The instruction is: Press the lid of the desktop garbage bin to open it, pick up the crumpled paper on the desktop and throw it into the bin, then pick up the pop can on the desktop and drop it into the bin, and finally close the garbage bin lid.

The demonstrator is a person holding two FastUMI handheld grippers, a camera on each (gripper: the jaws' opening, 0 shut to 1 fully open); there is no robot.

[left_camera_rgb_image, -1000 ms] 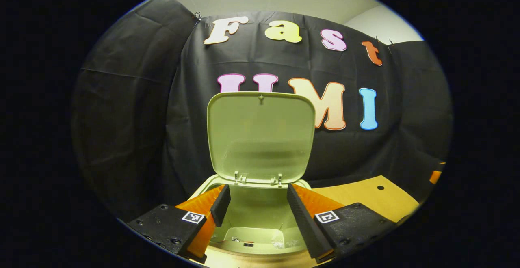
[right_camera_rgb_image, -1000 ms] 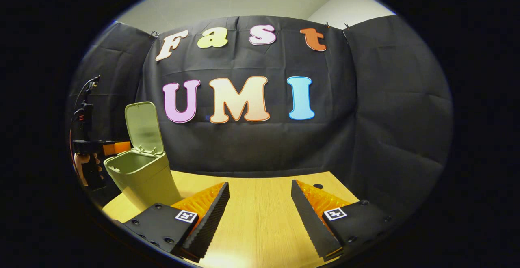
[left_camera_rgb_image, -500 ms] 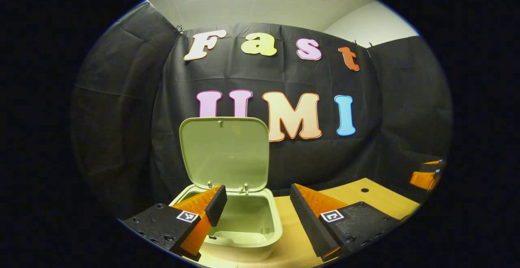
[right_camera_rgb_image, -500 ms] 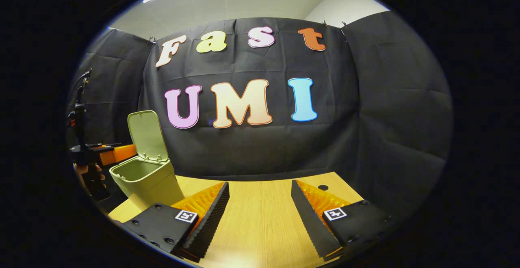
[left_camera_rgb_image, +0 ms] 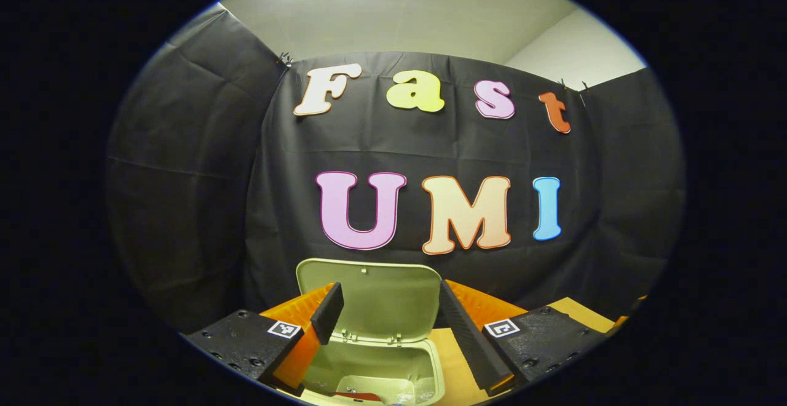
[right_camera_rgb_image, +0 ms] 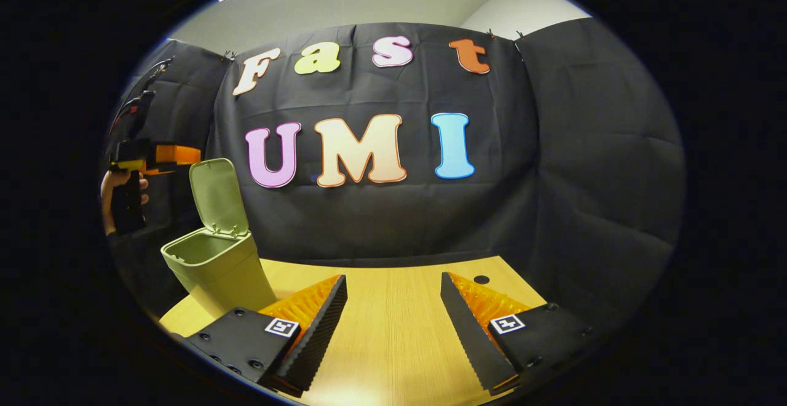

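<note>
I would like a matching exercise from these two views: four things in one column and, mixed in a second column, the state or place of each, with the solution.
Things:
1. bin lid
2. left gripper
3. right gripper
4. table

States or places:
A. open, over bare wood
B. raised upright
C. light wood, carrying the bin
D. open, above the bin's opening

Pairs: 1-B, 2-D, 3-A, 4-C

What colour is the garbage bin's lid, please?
The lid is pale green, best seen in the right gripper view.
</note>
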